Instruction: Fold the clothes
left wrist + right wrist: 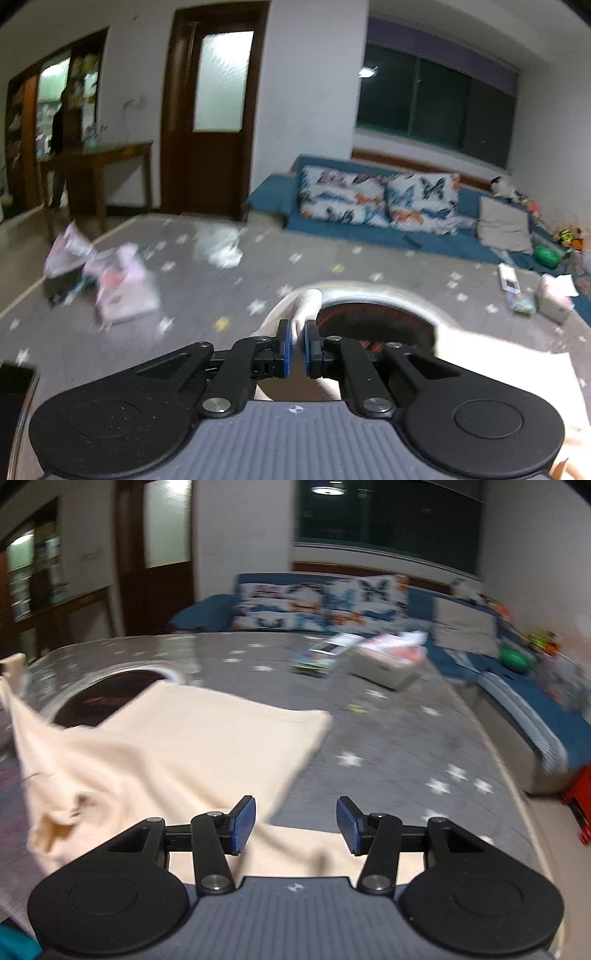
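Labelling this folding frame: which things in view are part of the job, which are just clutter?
In the job:
- cream garment
- left gripper, shut on a fold of it
- right gripper, open, empty

Lying about:
- butterfly cushions
- white box
- green ball
- pink packages

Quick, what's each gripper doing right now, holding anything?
Left gripper: shut on a pinch of the cream garment.
Right gripper: open, holding nothing; the garment lies below it.
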